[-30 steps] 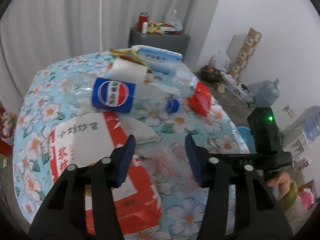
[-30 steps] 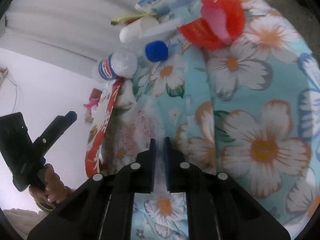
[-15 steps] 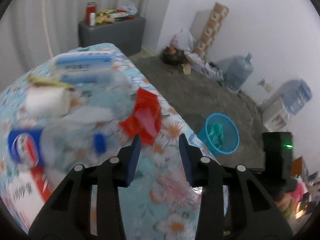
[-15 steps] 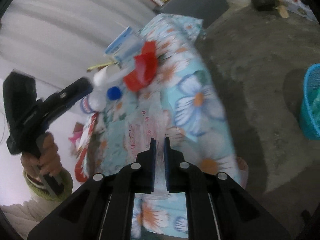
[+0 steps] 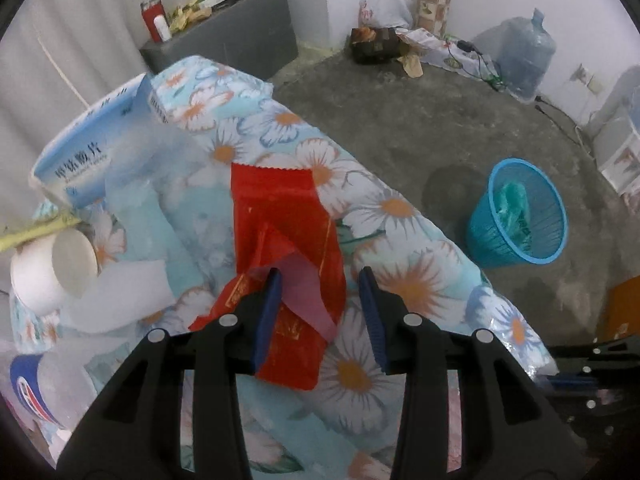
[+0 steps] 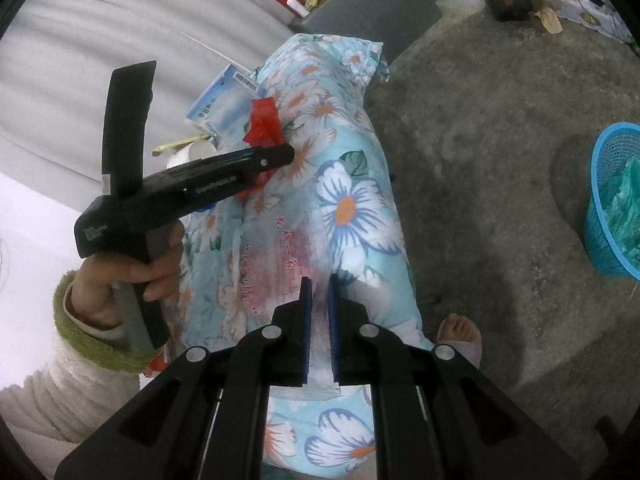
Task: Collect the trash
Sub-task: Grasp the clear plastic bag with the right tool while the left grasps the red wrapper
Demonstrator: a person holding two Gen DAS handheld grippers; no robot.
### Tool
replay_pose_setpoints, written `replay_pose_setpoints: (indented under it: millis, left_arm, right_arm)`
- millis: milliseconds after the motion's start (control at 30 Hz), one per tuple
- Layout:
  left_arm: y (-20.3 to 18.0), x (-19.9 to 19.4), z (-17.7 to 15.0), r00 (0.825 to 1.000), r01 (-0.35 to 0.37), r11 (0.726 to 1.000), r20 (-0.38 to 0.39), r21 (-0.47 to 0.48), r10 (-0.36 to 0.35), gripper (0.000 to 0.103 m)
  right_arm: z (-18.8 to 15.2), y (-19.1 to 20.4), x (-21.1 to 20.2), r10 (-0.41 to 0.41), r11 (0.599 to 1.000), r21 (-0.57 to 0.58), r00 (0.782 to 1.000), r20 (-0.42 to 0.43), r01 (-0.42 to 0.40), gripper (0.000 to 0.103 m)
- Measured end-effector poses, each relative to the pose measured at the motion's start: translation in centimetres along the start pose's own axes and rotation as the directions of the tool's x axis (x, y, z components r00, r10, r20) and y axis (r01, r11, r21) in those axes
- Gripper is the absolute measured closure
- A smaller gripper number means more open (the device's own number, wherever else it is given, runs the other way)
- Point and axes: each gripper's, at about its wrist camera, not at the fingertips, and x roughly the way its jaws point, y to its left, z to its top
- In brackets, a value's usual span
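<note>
A crumpled red wrapper (image 5: 288, 224) with a pink flap lies on the flowered tablecloth (image 5: 404, 280). My left gripper (image 5: 320, 312) points down over its near end, jaws partly apart. The left pad overlaps the wrapper and the right pad stands clear of it. In the right wrist view the left gripper (image 6: 285, 155) sits against the red wrapper (image 6: 264, 124). My right gripper (image 6: 319, 312) is shut on a thin clear plastic wrapper (image 6: 280, 264) with red print at the table's edge. A blue mesh basket (image 5: 500, 240) (image 6: 604, 168) holding green plastic stands on the floor.
A blue-and-white box (image 5: 88, 148), a white paper cup (image 5: 52, 272), white tissue (image 5: 120, 300) and a Pepsi bottle (image 5: 28, 384) lie left of the red wrapper. A person's hand (image 6: 132, 276) holds the left tool; a bare foot (image 6: 460, 332) is beside the table. Grey cabinet (image 5: 240, 40) behind.
My left gripper swung right across the table, from above the red-and-white bag to the red wrapper, came down, and its jaws narrowed. The right gripper turned toward the floor, still holding the clear wrapper.
</note>
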Motion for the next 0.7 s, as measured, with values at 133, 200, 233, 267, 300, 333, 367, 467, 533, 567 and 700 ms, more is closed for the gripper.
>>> replay_pose_setpoints:
  millis: [133,200,233,267,300,333,367,467,533,567,700]
  left_arm:
    - [0.5,-0.1,0.1,1.000,0.018,0.999,0.011,-0.028,-0.017,0.085]
    - [0.5,-0.3,0.0,0.999,0.035,0.999,0.014,-0.036,-0.034,0.092]
    - [0.5,-0.4,-0.1,0.999,0.044,0.998,0.015,-0.039,-0.044,0.097]
    - [0.6,-0.5,-0.2,0.999,0.049,0.998,0.020,-0.039,-0.049,0.099]
    - [0.6,-1.0,-0.3,0.998,0.055,0.998,0.031,-0.036,-0.054,0.100]
    - [0.6,-1.2,-0.2,0.998,0.061,0.998,0.037,-0.033,-0.060,0.102]
    - [0.6,-1.4,-0.3,0.997,0.071,0.997,0.043,-0.033,-0.069,0.103]
    - [0.7,-2.9,-0.8,0.992,0.104,0.994,0.069,-0.028,-0.102,0.103]
    - [0.8,-4.0,-1.2,0.988,0.129,0.991,0.086,-0.032,-0.125,0.103]
    - [0.8,-4.7,-1.4,0.985,0.144,0.989,0.096,-0.036,-0.140,0.103]
    - [1.0,-7.2,-2.1,0.974,0.189,0.981,0.136,-0.049,-0.181,0.103]
  right_arm:
    - [-0.1,-0.2,-0.1,0.003,1.000,-0.003,1.000,-0.002,-0.003,0.095]
    - [-0.1,-0.2,-0.1,0.002,1.000,-0.006,1.000,-0.002,-0.002,0.095]
    - [-0.1,-0.1,-0.2,0.000,1.000,-0.007,1.000,-0.001,0.000,0.095]
    - [-0.1,-0.1,-0.2,-0.002,1.000,-0.009,1.000,0.000,0.002,0.095]
    - [-0.2,0.0,-0.2,-0.002,1.000,-0.009,1.000,0.001,0.002,0.095]
    - [-0.2,0.1,-0.3,-0.001,1.000,-0.009,1.000,0.003,0.001,0.095]
    - [-0.2,0.2,-0.4,-0.001,1.000,-0.009,1.000,0.006,0.001,0.095]
    - [-0.2,0.6,-0.7,-0.008,1.000,-0.014,1.000,0.014,0.008,0.095]
    - [-0.2,1.0,-1.0,-0.011,1.000,-0.021,1.000,0.020,0.011,0.095]
    - [-0.2,1.2,-1.2,-0.011,1.000,-0.025,1.000,0.024,0.012,0.095]
    - [-0.2,1.9,-2.6,-0.022,0.999,-0.042,0.998,0.062,0.025,0.095]
